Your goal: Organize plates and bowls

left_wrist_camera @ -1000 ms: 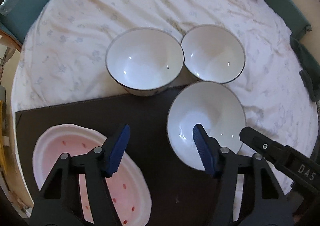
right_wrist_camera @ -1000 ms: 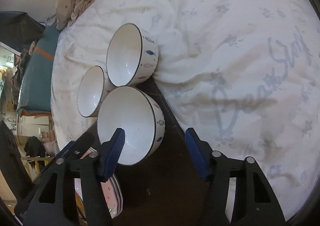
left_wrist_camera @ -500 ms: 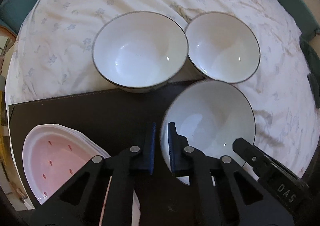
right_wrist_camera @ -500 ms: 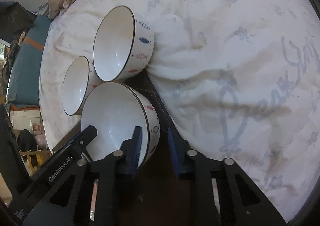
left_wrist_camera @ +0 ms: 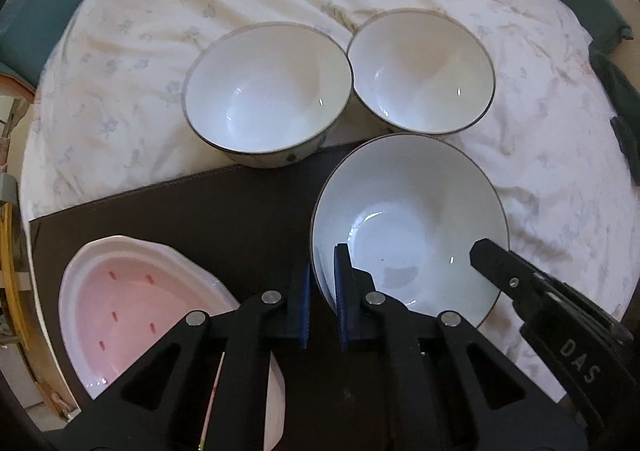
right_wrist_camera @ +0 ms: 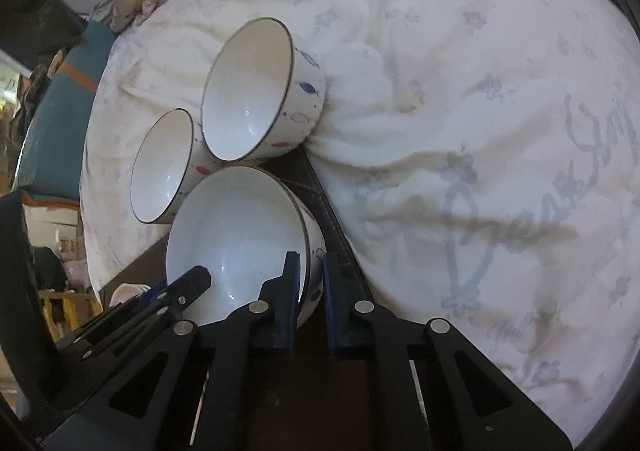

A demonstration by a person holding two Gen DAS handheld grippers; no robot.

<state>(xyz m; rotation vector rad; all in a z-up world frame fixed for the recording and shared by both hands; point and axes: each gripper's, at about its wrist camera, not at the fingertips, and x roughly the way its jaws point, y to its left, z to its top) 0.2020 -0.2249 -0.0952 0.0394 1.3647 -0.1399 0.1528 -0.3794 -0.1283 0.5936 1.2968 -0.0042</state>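
Now both the left gripper [left_wrist_camera: 323, 283] and right gripper [right_wrist_camera: 311, 283] pinch opposite rims of the nearest bowl [left_wrist_camera: 412, 219].

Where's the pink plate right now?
In the left wrist view, the pink plate lies at lower left on the dark board, left of the left gripper, apart from the bowls.

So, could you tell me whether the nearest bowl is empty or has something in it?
Empty: the nearest bowl's white inside shows only glare and reflections.
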